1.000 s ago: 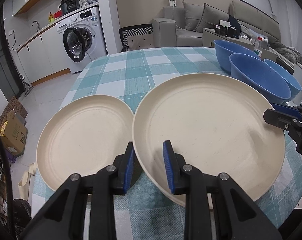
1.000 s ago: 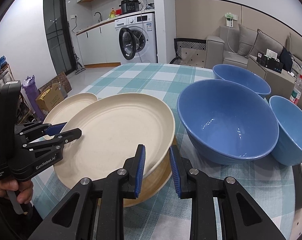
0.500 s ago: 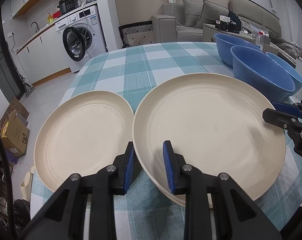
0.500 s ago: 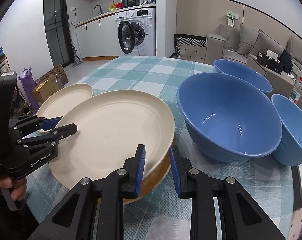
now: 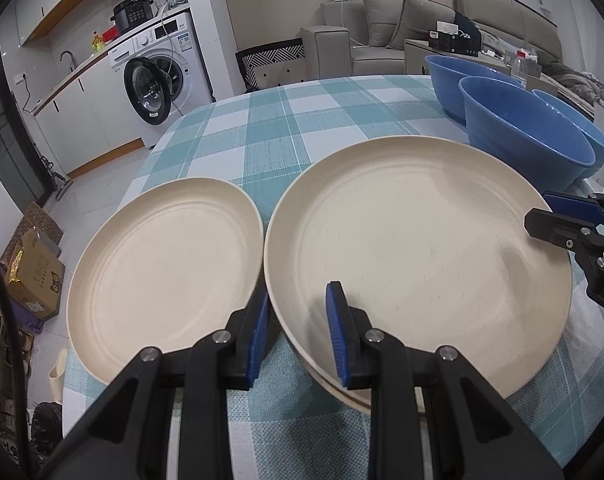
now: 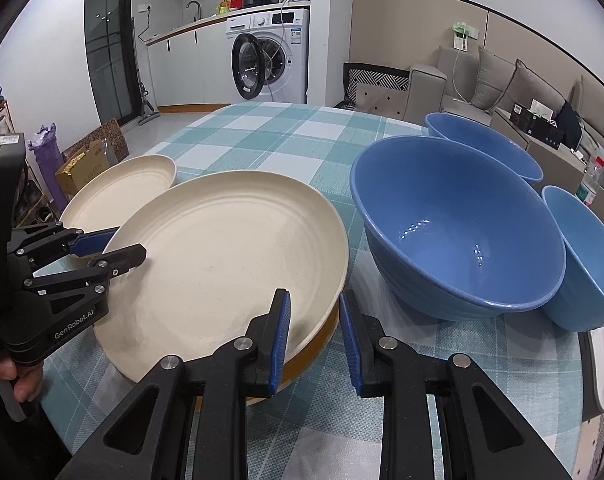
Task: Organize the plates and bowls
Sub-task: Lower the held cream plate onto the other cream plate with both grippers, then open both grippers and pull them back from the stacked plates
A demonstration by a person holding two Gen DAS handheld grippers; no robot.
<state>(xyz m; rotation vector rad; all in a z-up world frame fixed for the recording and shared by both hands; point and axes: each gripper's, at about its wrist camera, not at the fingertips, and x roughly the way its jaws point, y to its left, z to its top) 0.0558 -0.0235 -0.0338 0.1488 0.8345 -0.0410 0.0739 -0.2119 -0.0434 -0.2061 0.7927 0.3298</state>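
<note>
Both angled down: left hand-held gripper [image 5: 295, 322] and right hand-held gripper [image 6: 314, 330] apparently clamped on large plate [image 5: 418, 240] rim.

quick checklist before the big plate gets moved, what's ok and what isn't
1. Left gripper clamped on the big plate near rim: ok.
2. Right gripper clamped on its opposite rim: ok.
3. Plate lifted clear of the plate underneath: cannot tell.
4. Small plate apart from the big plate's rim: cannot tell, the edges look nearly touching.
5. Blue bowls out of the way: ok, beside the plate, not over it.
</note>
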